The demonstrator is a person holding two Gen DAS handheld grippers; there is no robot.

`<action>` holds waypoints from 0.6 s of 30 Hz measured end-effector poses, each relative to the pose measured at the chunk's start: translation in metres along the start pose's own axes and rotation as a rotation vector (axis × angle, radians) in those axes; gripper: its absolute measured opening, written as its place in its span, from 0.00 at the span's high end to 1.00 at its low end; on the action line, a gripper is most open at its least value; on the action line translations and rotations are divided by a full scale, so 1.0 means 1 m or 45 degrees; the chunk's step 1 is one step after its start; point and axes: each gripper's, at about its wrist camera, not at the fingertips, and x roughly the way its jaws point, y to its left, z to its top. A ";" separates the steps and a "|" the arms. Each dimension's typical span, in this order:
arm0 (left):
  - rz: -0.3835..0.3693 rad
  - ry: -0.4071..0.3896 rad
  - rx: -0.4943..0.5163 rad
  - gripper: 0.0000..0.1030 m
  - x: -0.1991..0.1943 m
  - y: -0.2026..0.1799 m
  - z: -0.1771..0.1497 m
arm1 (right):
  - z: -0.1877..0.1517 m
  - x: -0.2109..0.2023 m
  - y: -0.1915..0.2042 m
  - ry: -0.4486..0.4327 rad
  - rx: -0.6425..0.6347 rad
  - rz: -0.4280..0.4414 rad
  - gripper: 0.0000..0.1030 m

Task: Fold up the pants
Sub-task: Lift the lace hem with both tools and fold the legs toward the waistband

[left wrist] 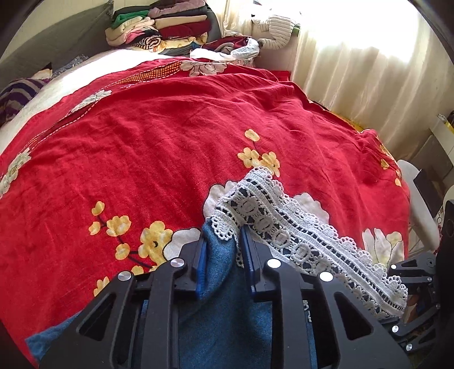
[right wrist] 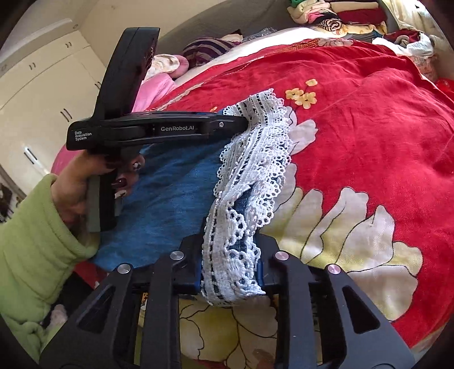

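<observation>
Over the red bedspread [left wrist: 159, 136] with its yellow and white flowers, you held the blue pants [left wrist: 224, 320] up in both claws. Your left gripper [left wrist: 222, 255] was pinching the blue cloth right at the lace hem [left wrist: 286, 224], and its blue pads [left wrist: 202, 264] pressed the cloth from both sides. Your right gripper [right wrist: 231, 269] was pinching the same white lace hem [right wrist: 249, 176] farther along, so the lace ran like a band from one claw to the other. From the right wrist camera, you could see your left gripper [right wrist: 244, 122] from the side, with its tip tucked into the lace. Your left hand [right wrist: 85, 181] was wrapped around its handle, and you wore a green sleeve [right wrist: 34, 241]. The rest of the pants [right wrist: 170, 193] hung down below your left gripper, near the edge of the bed.

Far back on the bed sat a pile of folded clothes [left wrist: 164, 25]. Some loose clothes [left wrist: 227, 48] lay beside it. A bright curtain [left wrist: 354, 56] hung on one side of the bed. White cupboards [right wrist: 42, 93] stood on the other side.
</observation>
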 end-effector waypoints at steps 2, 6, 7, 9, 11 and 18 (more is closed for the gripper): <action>-0.023 -0.022 -0.025 0.85 -0.007 0.002 -0.001 | 0.001 -0.004 0.001 -0.011 0.009 0.024 0.83; -0.091 -0.088 -0.096 0.85 -0.028 0.012 -0.001 | 0.006 -0.015 0.015 -0.044 -0.036 0.050 0.84; -0.110 -0.114 -0.118 0.85 -0.036 0.015 -0.002 | 0.008 -0.019 0.022 -0.056 -0.058 0.054 0.84; -0.135 -0.148 -0.148 0.85 -0.048 0.020 -0.003 | 0.012 -0.025 0.032 -0.073 -0.090 0.069 0.84; -0.150 -0.187 -0.171 0.85 -0.063 0.026 -0.005 | 0.016 -0.031 0.047 -0.088 -0.137 0.085 0.84; -0.180 -0.315 -0.280 0.85 -0.114 0.057 -0.026 | 0.027 -0.031 0.100 -0.095 -0.300 0.140 0.84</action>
